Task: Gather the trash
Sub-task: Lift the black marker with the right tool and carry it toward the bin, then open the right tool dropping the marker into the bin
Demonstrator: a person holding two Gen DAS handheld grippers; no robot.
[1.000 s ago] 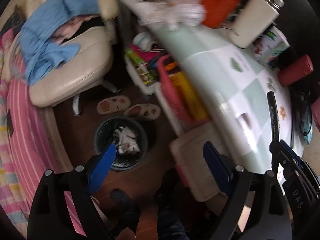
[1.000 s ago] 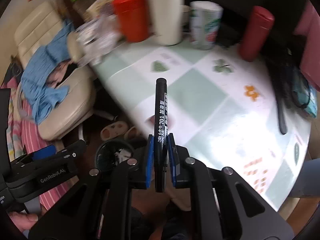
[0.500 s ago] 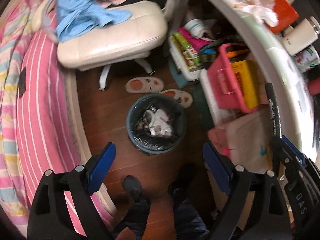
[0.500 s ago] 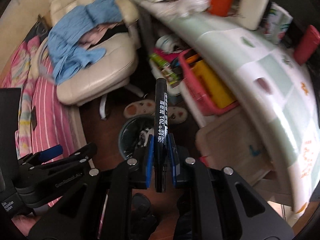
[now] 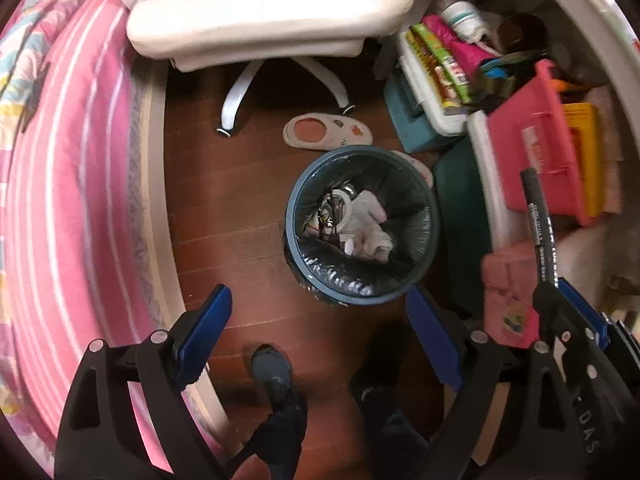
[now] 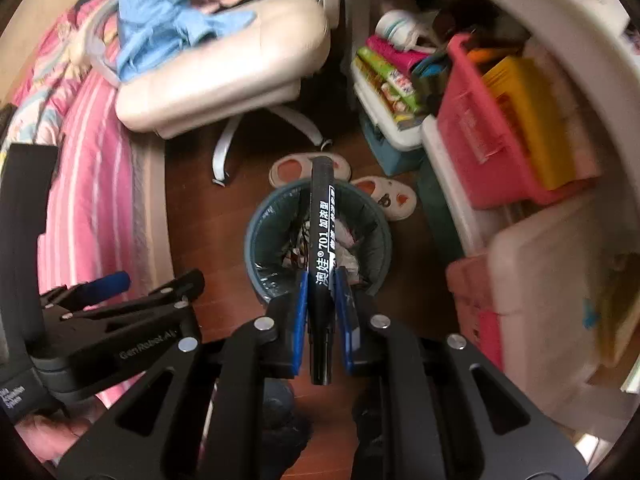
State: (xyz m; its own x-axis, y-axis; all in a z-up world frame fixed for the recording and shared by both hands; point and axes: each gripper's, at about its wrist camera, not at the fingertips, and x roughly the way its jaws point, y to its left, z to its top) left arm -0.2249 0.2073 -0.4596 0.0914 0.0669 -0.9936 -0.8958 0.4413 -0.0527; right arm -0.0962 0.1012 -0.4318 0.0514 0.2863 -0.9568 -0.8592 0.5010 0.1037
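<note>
A round blue trash bin [image 5: 362, 232] lined with a dark bag stands on the brown wood floor [image 5: 240, 208], with crumpled white paper and bits of packaging inside. Just behind it lie two pale slippers [image 6: 308, 168], one partly hidden by the bin's rim. A cream office chair [image 6: 224, 80] draped with blue clothes [image 6: 168, 20] stands behind, beside a pink striped bed [image 5: 72, 160]. To the right, under the white table edge [image 6: 560, 40], sit a pink basket [image 6: 480, 128] holding a yellow box [image 6: 532, 120], and a white bin of snack packets.

The right gripper [image 6: 322, 300] pinches a black marker [image 6: 322, 240] between its blue pads, the marker pointing over the bin's mouth. Its barrel reads "701" beside Chinese characters.

The left gripper [image 5: 320, 336] hangs spread wide with nothing between its fingers, near the bin. Its body, seen from the right wrist view, reads "GenRobot AI".
</note>
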